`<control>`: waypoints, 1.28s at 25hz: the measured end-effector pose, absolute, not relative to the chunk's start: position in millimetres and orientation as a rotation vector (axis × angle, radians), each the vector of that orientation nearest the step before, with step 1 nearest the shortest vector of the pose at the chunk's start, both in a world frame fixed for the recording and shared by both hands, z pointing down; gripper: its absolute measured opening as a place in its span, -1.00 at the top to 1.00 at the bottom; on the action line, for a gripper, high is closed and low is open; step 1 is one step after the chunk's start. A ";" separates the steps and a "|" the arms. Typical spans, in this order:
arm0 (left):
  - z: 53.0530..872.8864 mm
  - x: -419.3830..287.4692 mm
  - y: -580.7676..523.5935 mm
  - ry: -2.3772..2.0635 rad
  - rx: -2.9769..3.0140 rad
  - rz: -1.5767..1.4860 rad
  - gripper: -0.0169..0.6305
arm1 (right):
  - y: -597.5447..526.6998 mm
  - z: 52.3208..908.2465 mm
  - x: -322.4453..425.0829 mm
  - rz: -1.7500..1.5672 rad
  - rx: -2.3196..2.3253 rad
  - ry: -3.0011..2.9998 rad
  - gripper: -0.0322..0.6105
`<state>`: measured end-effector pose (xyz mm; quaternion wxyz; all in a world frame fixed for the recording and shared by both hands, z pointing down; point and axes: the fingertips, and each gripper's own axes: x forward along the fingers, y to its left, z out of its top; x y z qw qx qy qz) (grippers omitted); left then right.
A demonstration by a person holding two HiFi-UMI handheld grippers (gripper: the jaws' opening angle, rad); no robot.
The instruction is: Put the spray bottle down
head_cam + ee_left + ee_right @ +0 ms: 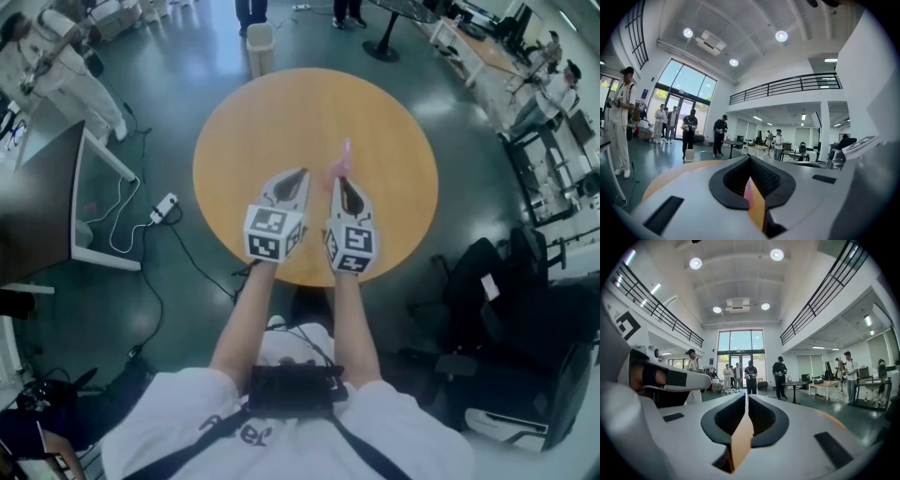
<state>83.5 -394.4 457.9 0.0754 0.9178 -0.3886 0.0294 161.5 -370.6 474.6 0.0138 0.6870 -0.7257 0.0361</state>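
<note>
A large open lab hall was shown, centred on a round wooden table [281,122]. Beyond the table, glazed entrance doors [739,363], a railed mezzanine [787,86] and worktables [472,49] were seen, and office chairs [480,281] were parked just beside it.

Left gripper [300,174] beside right gripper [338,180] (over the table's [234,122] near half).

Round wooden table [281,122], pale waste bin [260,47] beyond, power strip [164,208] on floor
</note>
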 end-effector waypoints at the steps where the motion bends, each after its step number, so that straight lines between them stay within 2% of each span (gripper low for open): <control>1: 450.5 79.9 -389.3 -1.167 2.764 0.075 0.91 | -365.0 464.7 156.6 0.094 2.138 -2.261 0.77; 10: 409.2 57.5 -357.0 -1.204 2.842 -0.008 0.91 | -328.7 398.0 135.7 -0.031 2.184 -2.248 0.83; 32: 363.5 51.2 -339.8 -1.206 2.921 -0.117 0.91 | -302.3 348.7 120.3 -0.173 2.205 -2.331 0.83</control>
